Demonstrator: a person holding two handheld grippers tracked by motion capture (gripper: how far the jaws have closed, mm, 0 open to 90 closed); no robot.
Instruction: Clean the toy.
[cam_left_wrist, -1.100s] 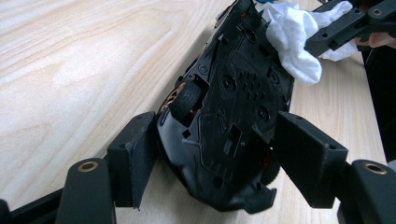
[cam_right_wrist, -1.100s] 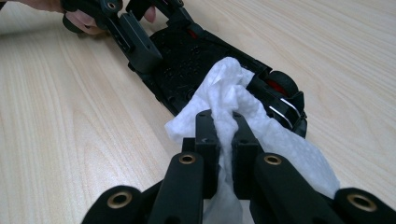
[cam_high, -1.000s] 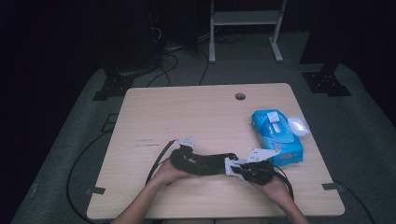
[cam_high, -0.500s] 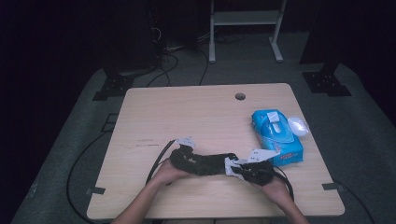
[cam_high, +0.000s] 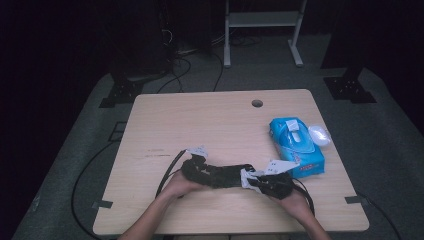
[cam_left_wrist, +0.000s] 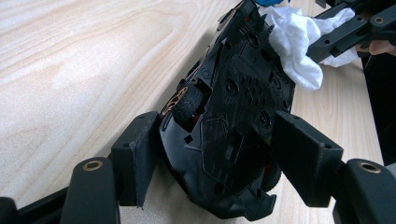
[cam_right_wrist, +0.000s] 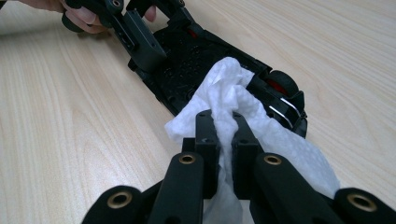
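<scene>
Near the table's (cam_high: 165, 125) near edge, our left gripper (cam_left_wrist: 210, 154) clamped the upturned black toy car (cam_left_wrist: 233, 107), jaws just closing further, while our right gripper (cam_right_wrist: 223, 135) pinched a white wipe (cam_right_wrist: 233, 102) against its underside.

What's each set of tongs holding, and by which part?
Left tongs clamp the black plastic toy car across its sides at one end, underside up. Right tongs pinch the crumpled white wipe mid-fold.

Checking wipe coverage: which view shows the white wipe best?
Right gripper view: the white wipe sits pinched in the right hand-held gripper, draped over the toy car. The left gripper view shows it bunched at the car's far end; the high view shows a small white patch.
</scene>
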